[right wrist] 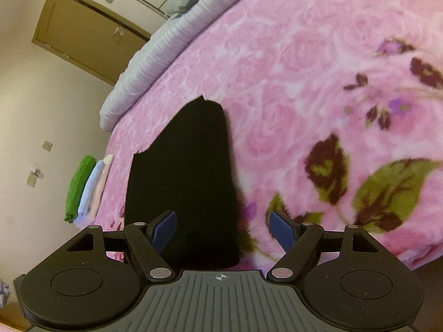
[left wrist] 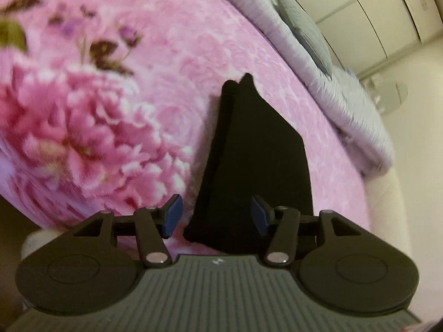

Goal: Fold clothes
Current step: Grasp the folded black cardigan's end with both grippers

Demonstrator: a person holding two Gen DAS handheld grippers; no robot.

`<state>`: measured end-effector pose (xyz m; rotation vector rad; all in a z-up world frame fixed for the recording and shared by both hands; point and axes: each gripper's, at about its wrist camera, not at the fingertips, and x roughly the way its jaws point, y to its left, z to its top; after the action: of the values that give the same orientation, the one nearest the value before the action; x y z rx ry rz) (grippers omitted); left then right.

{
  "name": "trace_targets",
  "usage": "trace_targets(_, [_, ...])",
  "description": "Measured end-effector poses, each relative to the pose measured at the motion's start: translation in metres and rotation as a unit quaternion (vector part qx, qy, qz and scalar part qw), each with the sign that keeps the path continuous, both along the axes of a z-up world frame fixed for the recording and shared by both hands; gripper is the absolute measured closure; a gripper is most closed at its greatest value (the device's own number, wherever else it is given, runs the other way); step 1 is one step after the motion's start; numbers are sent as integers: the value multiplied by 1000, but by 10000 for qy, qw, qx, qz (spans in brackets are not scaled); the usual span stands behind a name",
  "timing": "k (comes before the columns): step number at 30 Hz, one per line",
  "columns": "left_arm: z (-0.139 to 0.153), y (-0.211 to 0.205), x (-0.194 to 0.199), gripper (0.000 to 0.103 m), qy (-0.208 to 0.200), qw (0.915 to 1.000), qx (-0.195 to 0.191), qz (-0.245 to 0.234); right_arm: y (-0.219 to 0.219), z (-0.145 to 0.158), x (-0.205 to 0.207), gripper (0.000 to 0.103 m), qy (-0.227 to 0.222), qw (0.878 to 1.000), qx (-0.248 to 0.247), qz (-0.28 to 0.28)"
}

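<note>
A black cloth garment [left wrist: 249,152], folded into a long flat shape, is laid on a pink fleece blanket printed with large roses and dark leaves [left wrist: 124,96], and it is seen stretching away directly ahead of both tools. In the left wrist view the left gripper [left wrist: 216,215] is held with its blue-padded fingers [left wrist: 173,214] spread wide; the near end of the garment is framed between them, though neither pad is seen pressing on the cloth, and nothing is gripped. The garment's narrower far end is pointed away from the tool, and beyond it, to the upper right, a pale grey ribbed quilt [left wrist: 332,83] is bunched along the blanket's edge. In the right wrist view the right gripper [right wrist: 223,233] is likewise held wide open, with the garment [right wrist: 188,171] lying ahead and under its left-hand pad [right wrist: 164,231], while the other pad [right wrist: 283,232] is set over bare blanket [right wrist: 290,55]; no cloth is clamped. To the left of this tool, near the blanket's edge, a small stack of folded cloths in green, light blue and cream [right wrist: 85,188] is seen, well apart from the black garment. Farther off on that side, a brown wooden door [right wrist: 83,36] is visible in a cream wall, beyond the grey quilt [right wrist: 155,52].
</note>
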<state>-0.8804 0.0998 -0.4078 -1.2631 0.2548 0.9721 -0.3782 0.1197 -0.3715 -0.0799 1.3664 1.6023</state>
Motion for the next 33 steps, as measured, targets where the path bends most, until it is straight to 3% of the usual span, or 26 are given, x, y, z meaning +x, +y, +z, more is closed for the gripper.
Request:
trace_targets(4, [-18,15,0,53,-313,9991,-270,107,10,-7,-1,25,-25,9999,-59,100])
trace_targets(11, [-38,39,7,53,-725,9962,-475,24,29,-23,5,25,460,9988,-163,37])
trace_targets(16, [-45,54,13,53,-871,9949,-497,-87,44,-29,5,25,676,9975,-187,-21])
trace_targets(26, [-56,75,31,52,-1122,9914,-550,-389,82,-48,-9,26,1195,9917,-180,432])
trace_targets(33, [-62,93,40,56,-1327,9875,-578,-630,104,-53,-26,26,1077,9908,-134,805])
